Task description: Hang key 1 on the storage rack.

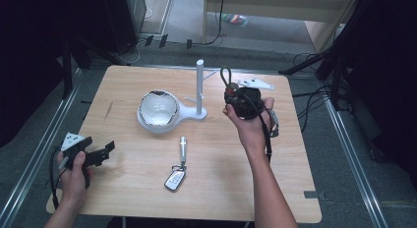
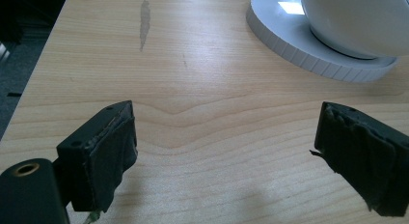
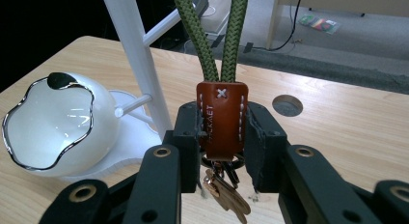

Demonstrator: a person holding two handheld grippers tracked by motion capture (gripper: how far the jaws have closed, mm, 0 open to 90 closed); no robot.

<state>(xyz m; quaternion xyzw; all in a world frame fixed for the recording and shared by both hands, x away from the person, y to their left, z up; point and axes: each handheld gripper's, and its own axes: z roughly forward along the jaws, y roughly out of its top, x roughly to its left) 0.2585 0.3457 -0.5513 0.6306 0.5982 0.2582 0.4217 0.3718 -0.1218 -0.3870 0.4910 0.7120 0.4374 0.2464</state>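
My right gripper (image 1: 232, 96) is held up just right of the white stand's post (image 1: 200, 85). In the right gripper view its jaws (image 3: 222, 132) are shut on the brown leather tab (image 3: 222, 119) of a keychain. A green rope loop (image 3: 212, 35) rises from the tab and keys (image 3: 225, 191) hang below it. The post (image 3: 137, 60) and a side peg (image 3: 132, 104) stand close behind on the left. My left gripper (image 1: 105, 153) rests low at the table's front left, jaws (image 2: 224, 156) open over bare wood.
A white bowl with a wavy silver rim (image 1: 158, 110) sits on the stand's round base (image 1: 147, 126); its underside (image 2: 357, 21) shows in the left gripper view. A car key with a metal fob (image 1: 175, 179) lies at front centre. A round hole (image 3: 287, 105) marks the tabletop.
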